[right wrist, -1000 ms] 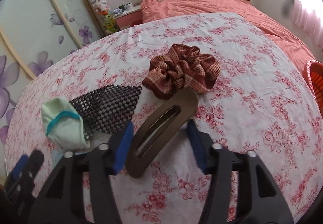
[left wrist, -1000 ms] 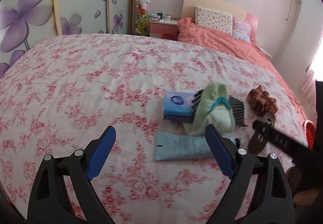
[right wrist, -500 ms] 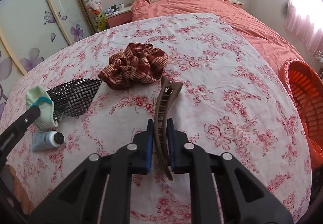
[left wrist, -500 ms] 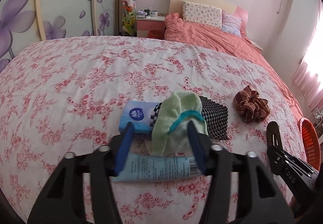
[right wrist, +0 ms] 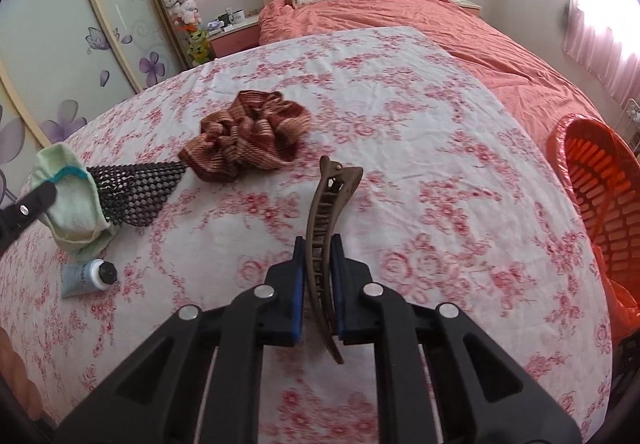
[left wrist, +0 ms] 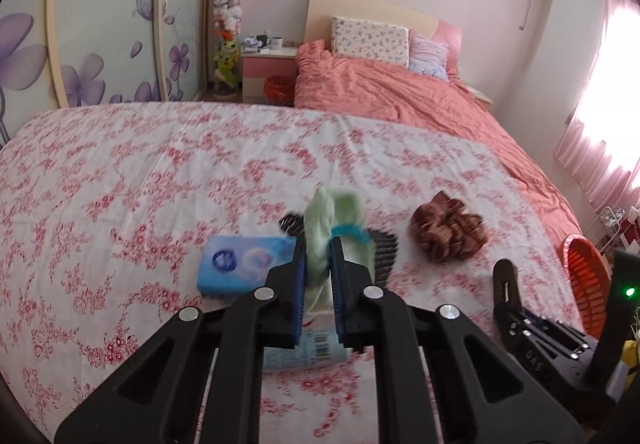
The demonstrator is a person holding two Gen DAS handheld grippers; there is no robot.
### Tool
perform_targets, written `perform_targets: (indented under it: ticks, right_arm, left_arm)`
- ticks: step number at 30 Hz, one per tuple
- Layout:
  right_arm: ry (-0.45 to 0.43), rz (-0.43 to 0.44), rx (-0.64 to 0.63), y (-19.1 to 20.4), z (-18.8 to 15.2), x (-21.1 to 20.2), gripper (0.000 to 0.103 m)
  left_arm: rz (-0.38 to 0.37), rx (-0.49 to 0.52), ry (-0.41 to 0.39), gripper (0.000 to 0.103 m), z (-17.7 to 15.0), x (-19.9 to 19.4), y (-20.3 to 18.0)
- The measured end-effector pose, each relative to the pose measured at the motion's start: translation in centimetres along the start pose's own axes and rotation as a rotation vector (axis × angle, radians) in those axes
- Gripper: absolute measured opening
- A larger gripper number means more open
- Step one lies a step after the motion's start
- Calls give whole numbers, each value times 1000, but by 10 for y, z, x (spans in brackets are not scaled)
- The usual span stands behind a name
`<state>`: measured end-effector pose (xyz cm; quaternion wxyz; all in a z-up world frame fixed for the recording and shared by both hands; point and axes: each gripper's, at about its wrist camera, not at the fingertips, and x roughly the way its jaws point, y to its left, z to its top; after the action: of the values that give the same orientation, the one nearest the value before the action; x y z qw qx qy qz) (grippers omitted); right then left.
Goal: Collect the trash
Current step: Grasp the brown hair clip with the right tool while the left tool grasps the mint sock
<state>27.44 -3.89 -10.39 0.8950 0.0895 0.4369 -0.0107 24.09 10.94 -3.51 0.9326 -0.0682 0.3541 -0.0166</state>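
My left gripper point(left wrist: 318, 256) is shut on a pale green sock point(left wrist: 330, 217) with a teal band and holds it above the floral bedspread; the sock also shows in the right wrist view point(right wrist: 70, 199). My right gripper point(right wrist: 317, 258) is shut on a brown hair clip point(right wrist: 326, 224) and holds it above the bed. A brown plaid scrunchie point(left wrist: 448, 230) point(right wrist: 248, 141), a black mesh piece point(right wrist: 136, 189), a blue tissue pack point(left wrist: 246, 264) and a light blue tube point(right wrist: 86, 278) lie on the bed.
An orange basket point(right wrist: 600, 179) stands off the bed's right side; it also shows in the left wrist view point(left wrist: 586, 280). A coral duvet point(left wrist: 392, 91) and pillows lie at the far end. A wardrobe with purple flowers point(left wrist: 80, 43) is on the left.
My left gripper closed on the green sock and lifted it. My right gripper closed on the hair clip and raised it off the bed, turning toward the basket.
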Motion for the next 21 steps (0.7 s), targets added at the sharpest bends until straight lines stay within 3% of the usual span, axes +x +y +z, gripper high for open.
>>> perform_targets:
  ticks: [7,11,13,15,18,21]
  right_arm:
    - [-7,-32,31,-25,1,-4,13]
    - [-8,-32,41,-33,-1,-5,13]
    - [-11,-31,32,-33,-2,-5,13]
    - [-15,-37,19,-31,-2,-4,13]
    - [-19,-40,11,-31,-3,-5,13]
    - [-18,-37,12,-31,-3,-5,13]
  left_arm:
    - [-42,34,-55,11,11,-17,-21]
    - [-43,34,-35,12,9,-13,-14]
    - [-35,38,-17,23,1,-12,-9]
    - [-27,44,-12,41,-7,-13,-7]
    - [-6,66,-6,50,-19,-13,-6]
    - [16,56,32,51,-26,-3,-2]
